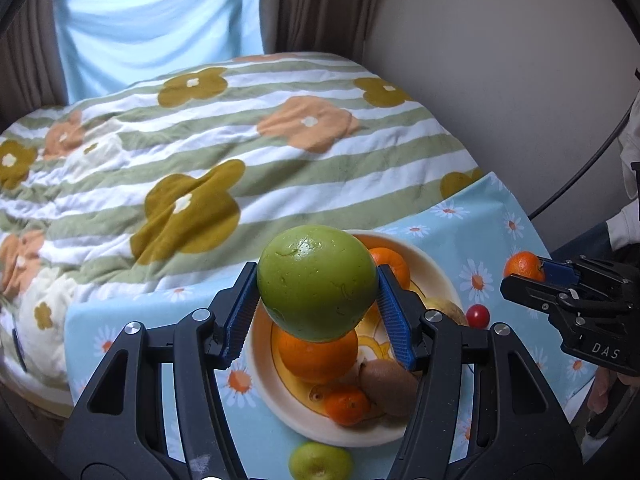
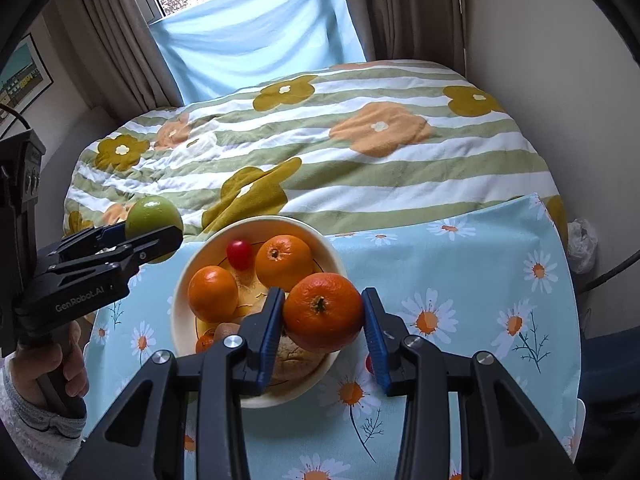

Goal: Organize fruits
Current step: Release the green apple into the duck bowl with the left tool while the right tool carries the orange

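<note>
My left gripper (image 1: pixel 318 292) is shut on a large green apple (image 1: pixel 316 280) and holds it above the cream bowl (image 1: pixel 272 392). The apple also shows at the left of the right wrist view (image 2: pixel 154 216). My right gripper (image 2: pixel 324 316) is shut on an orange tangerine (image 2: pixel 324 312), held over the bowl's right rim (image 2: pixel 336 256); it also shows in the left wrist view (image 1: pixel 524 266). The bowl holds two oranges (image 2: pixel 213 294) (image 2: pixel 284 262), a small tangerine (image 1: pixel 346 406), a kiwi (image 1: pixel 390 388), a cherry tomato (image 2: pixel 239 254) and a pale brown fruit (image 2: pixel 292 354).
The bowl sits on a table with a light blue daisy cloth (image 2: pixel 460 280). A small green fruit (image 1: pixel 320 462) and a red cherry tomato (image 1: pixel 478 316) lie on the cloth beside the bowl. A bed with a striped flowered quilt (image 2: pixel 320 160) lies beyond the table.
</note>
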Available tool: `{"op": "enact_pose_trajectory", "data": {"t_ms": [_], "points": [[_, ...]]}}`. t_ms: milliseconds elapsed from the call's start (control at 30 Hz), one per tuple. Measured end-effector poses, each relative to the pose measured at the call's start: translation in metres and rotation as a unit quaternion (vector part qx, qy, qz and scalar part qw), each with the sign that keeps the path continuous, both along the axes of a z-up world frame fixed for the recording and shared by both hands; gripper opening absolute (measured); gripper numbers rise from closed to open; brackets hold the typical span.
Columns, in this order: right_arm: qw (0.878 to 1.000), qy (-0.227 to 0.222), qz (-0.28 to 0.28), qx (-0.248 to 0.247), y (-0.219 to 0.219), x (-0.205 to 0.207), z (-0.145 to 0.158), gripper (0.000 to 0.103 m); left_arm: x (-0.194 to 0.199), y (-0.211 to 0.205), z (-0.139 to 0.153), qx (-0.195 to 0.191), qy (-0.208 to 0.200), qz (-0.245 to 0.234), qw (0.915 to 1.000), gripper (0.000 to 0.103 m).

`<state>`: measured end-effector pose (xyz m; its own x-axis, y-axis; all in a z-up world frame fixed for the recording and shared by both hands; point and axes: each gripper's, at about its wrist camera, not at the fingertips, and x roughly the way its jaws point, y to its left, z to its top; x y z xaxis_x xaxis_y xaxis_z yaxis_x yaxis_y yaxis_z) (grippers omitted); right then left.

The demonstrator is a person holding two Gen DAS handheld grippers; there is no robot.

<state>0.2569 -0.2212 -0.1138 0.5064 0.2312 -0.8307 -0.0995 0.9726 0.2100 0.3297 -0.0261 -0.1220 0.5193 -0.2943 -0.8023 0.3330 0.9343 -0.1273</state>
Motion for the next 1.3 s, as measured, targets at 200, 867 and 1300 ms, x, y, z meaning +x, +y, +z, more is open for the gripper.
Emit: {"op": "enact_pose_trajectory", "data": {"t_ms": [200, 867, 1300], "points": [[1.000, 0.010, -0.017, 0.005, -0.004, 0.013, -0.011, 0.036, 0.029, -0.016, -0.024, 0.014, 0.018, -0.026, 0.9994, 0.063], [0.999, 0.021, -0.041, 0.010, -0.014, 0.023, -0.026, 0.036, 0.039, -0.026, -0.041, 0.031, 0.013, -0.065, 0.9973, 0.103], [1.000, 0.009, -0.016, -0.001, -0.005, 0.026, -0.010, 0.036, 0.010, 0.013, -0.009, 0.007, -0.002, -0.017, 0.9998, 0.103]]}}
